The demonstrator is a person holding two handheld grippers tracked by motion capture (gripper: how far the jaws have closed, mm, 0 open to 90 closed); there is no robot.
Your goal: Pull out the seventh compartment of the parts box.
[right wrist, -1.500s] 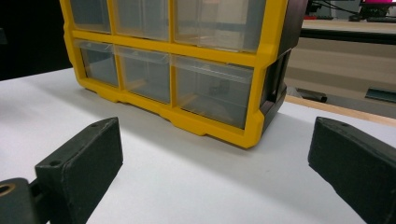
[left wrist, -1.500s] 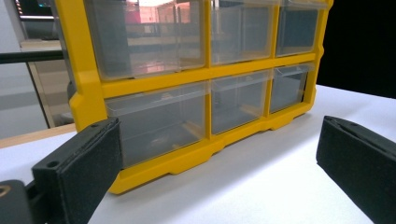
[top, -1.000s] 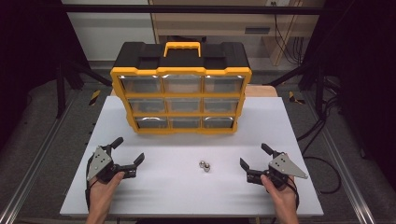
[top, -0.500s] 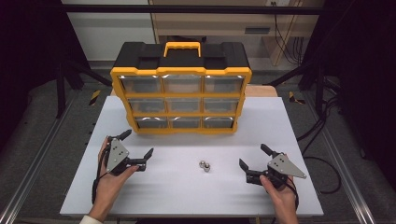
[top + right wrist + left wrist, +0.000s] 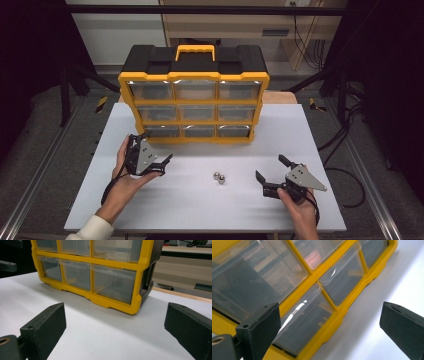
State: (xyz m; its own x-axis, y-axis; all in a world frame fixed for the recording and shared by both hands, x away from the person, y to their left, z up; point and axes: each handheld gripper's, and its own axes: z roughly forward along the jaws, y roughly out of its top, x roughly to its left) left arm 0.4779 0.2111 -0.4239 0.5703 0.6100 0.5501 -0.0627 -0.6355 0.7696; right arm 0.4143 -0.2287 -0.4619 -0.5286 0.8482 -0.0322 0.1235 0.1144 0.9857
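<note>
The left gripper (image 5: 152, 152) has moved forward and inward from the near left part of the white desk (image 5: 90, 195). It now hovers just in front of the bottom-left drawer (image 5: 162, 131) of the yellow-and-black drawer organizer (image 5: 194, 95), which stands at the far middle of the desk. Its fingers (image 5: 260, 327) are spread wide apart and hold nothing; the left gripper view looks at the clear drawer fronts (image 5: 304, 322) from close by, tilted.

The right gripper (image 5: 274, 176) has stayed at the near right of the desk, its fingers (image 5: 45, 327) also spread wide and empty, pointing toward the organizer's lower right corner (image 5: 136, 307).

Two small metal balls (image 5: 219, 177) lie touching on the desk between the grippers, unmoved.
</note>
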